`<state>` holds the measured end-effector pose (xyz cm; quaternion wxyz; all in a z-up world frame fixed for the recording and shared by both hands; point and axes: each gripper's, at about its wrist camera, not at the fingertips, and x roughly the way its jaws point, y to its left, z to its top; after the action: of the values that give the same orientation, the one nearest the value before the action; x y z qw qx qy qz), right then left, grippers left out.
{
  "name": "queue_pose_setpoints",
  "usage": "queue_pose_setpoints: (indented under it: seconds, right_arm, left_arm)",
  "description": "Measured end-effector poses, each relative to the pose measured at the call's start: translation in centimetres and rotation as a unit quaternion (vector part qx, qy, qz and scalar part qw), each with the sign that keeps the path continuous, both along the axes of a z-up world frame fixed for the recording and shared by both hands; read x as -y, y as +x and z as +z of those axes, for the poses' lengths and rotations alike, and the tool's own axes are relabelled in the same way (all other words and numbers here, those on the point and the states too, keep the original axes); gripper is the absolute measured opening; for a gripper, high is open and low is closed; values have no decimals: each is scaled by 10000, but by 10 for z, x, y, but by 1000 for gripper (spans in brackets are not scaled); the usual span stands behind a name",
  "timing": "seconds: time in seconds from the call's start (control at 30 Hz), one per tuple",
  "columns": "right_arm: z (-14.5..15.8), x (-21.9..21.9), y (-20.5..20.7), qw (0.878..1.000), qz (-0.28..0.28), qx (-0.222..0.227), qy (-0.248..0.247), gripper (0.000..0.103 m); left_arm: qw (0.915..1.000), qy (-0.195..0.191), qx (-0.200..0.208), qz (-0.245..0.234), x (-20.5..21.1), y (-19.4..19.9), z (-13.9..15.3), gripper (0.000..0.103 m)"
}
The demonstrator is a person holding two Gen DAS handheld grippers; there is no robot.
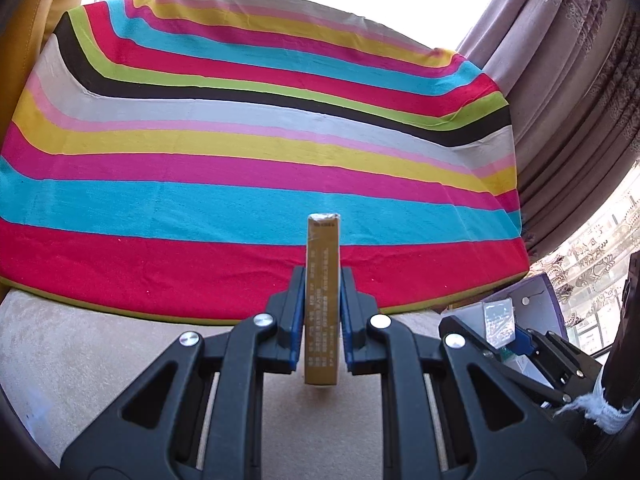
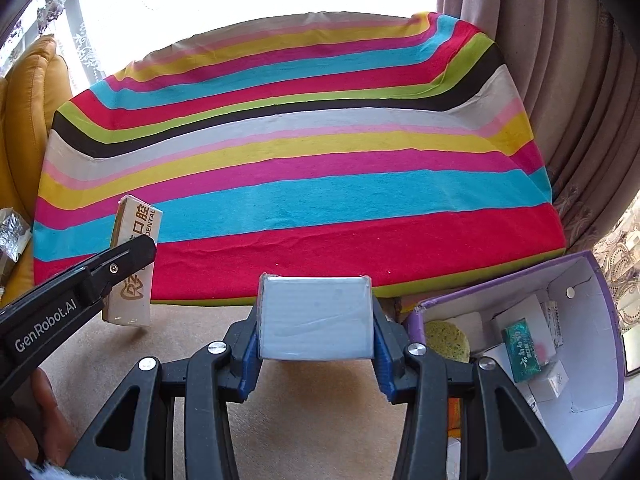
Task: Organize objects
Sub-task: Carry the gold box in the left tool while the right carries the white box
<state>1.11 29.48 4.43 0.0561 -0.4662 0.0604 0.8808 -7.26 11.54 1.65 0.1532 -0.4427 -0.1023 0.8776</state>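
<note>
The yellow cushion (image 2: 28, 128) occupies the far left edge of the right wrist view, with a crumpled piece of silver foil (image 2: 12, 236) resting against it.

The striped cloth (image 1: 240, 152) covers a raised surface that fills the middle of both views. In front of it lies a beige carpeted surface (image 1: 100, 344).

The left claw (image 1: 322, 308) is pinching a slim gold box (image 1: 322, 280). The box is gripped on its two broad faces and stands upright between the blue pads, its narrow printed edge facing the camera. It is held clear of the carpeted surface, in front of the near edge of the cloth. In the right wrist view the same claw (image 2: 132, 256) enters from the left, and the broad face of the box (image 2: 134, 264) shows a printed logo and the word DENTAL.

The right claw (image 2: 316, 320) is pinching a white box (image 2: 314, 316) wrapped in clear film. The box sits squarely between the blue pads, its wide face toward the camera, also held above the carpeted surface.

The purple storage box (image 2: 608, 360) stands open at the right, beside the cloth edge. It contains several small white cartons, a green packet (image 2: 522, 352) and a yellow sponge (image 2: 446, 340).

A pleated curtain (image 1: 560, 80) hangs along the right edge.
</note>
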Motion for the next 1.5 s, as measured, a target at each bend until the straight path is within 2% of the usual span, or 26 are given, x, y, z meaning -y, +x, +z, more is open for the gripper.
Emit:
queue_pose_setpoints:
  seconds: [0.3,0.63,0.83,1.03,1.5]
  right_arm:
    - [3,-36,33,9996,-224,83,169,47]
    - [1,-100,85,9963,-819,210,167,47]
    - [-2,-128,112,9931,-1118,276,209,47]
    - [-7,-154,129,9888,-1415,309,358,47]
    - [-15,-191,134,9822,-1771,269,566,47]
  left_arm:
    - [9988,81,-27,-491,-33,18,5,19]
    - [9945,242,83,-1015,-74,39,4,19]
    - [9867,385,250,-1558,-111,54,-2,19]
    - [9770,346,346,-2076,-157,69,-9,19]
    - [9702,250,685,-2312,-203,73,-25,19]
